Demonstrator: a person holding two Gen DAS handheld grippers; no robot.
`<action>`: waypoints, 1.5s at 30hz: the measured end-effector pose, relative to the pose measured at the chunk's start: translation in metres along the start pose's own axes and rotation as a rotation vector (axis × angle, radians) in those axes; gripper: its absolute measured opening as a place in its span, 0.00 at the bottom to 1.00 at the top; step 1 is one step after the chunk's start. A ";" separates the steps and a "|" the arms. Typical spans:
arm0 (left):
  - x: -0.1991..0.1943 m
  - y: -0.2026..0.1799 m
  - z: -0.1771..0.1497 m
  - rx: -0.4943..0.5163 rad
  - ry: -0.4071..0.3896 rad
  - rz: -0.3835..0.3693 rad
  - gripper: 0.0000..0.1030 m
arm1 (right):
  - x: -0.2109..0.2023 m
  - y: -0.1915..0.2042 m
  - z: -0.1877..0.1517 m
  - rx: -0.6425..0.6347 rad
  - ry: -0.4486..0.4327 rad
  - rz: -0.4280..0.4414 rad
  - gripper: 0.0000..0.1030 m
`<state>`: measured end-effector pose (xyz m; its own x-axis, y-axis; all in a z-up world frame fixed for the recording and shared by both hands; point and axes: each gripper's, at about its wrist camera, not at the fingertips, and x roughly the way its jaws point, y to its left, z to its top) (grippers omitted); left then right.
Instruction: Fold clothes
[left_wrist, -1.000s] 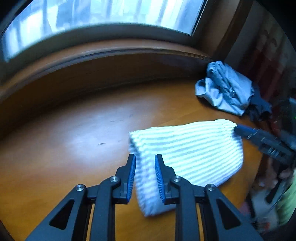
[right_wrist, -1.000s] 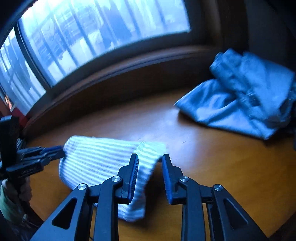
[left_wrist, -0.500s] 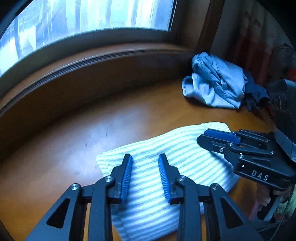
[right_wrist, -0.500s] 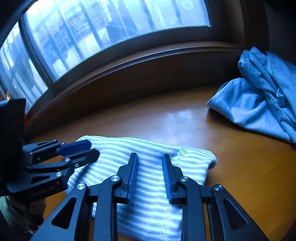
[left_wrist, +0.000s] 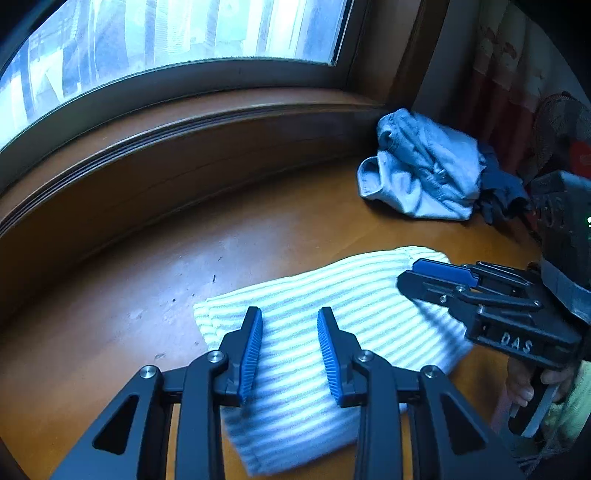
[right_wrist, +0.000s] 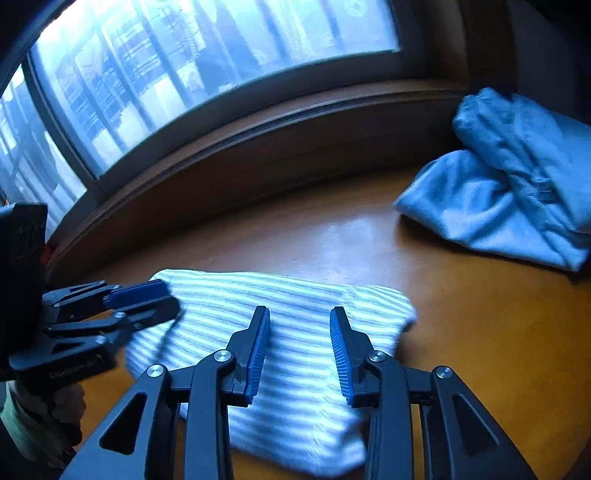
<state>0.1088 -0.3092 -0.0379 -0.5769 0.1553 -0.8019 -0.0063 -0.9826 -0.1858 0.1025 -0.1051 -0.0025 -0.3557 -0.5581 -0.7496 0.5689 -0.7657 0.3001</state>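
Note:
A folded white garment with pale green stripes (left_wrist: 369, 302) (right_wrist: 299, 291) lies flat on the wooden table (left_wrist: 258, 236). My left gripper (left_wrist: 290, 317) hovers over its left half, open, with nothing between the blue pads. My right gripper (right_wrist: 300, 317) is open too and hangs over the garment's right half, also holding nothing. Each gripper shows in the other's view: the right gripper (left_wrist: 413, 277) reaches in at the garment's right end, the left gripper (right_wrist: 162, 295) at its left end. A hand (left_wrist: 521, 384) grips the right handle.
A crumpled light blue garment (left_wrist: 424, 173) (right_wrist: 498, 199) lies at the back right of the table, with a dark navy one (left_wrist: 502, 192) beside it. A wooden window sill (left_wrist: 184, 122) and window run along the far edge. Bare table (right_wrist: 480, 314) lies between the two garments.
The striped garment, moving and blurred one second ago, now lies still and flat. Both grippers have moved in over it, and their jaws have spread wider.

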 end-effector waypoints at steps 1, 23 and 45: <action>-0.009 0.005 0.000 -0.015 -0.009 -0.003 0.31 | -0.009 -0.002 0.000 0.014 -0.008 -0.007 0.45; 0.012 0.015 -0.038 -0.167 0.104 -0.090 0.77 | 0.021 -0.019 -0.026 0.153 0.147 0.147 0.69; -0.057 0.043 -0.093 -0.367 0.006 0.034 0.51 | 0.041 0.053 -0.034 -0.064 0.235 0.319 0.41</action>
<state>0.2174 -0.3511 -0.0530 -0.5671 0.1248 -0.8141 0.3065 -0.8855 -0.3493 0.1431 -0.1579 -0.0376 0.0213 -0.6709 -0.7412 0.6707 -0.5402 0.5082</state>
